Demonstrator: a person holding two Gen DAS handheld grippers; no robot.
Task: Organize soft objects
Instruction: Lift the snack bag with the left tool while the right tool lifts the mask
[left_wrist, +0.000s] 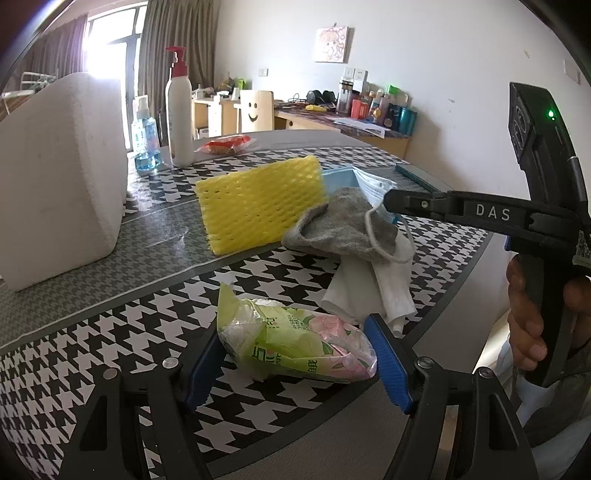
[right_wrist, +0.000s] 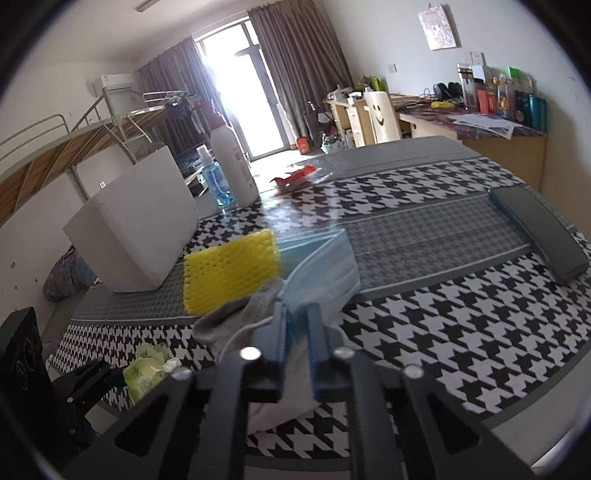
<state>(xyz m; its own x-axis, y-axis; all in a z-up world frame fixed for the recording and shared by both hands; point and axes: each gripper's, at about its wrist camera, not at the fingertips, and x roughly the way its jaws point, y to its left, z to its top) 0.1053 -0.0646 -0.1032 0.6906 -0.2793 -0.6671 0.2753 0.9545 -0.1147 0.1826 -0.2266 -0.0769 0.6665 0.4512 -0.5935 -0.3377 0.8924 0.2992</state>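
A green and pink tissue pack (left_wrist: 295, 339) lies on the houndstooth table between the blue pads of my left gripper (left_wrist: 297, 363), whose jaws stand open around it. My right gripper (right_wrist: 297, 317) is shut on a blue face mask (right_wrist: 325, 269) and holds it over a grey sock (left_wrist: 340, 225). The mask's ear loop (left_wrist: 384, 240) drapes over the sock. The sock rests on a white cloth (left_wrist: 373, 291). A yellow foam net (left_wrist: 258, 203) leans behind them; it also shows in the right wrist view (right_wrist: 229, 271).
A white foam box (left_wrist: 59, 177) stands at the left. A lotion pump bottle (left_wrist: 179, 110), a blue spray bottle (left_wrist: 144, 136) and a red packet (left_wrist: 227, 144) sit at the back. A dark phone (right_wrist: 539, 232) lies at the right.
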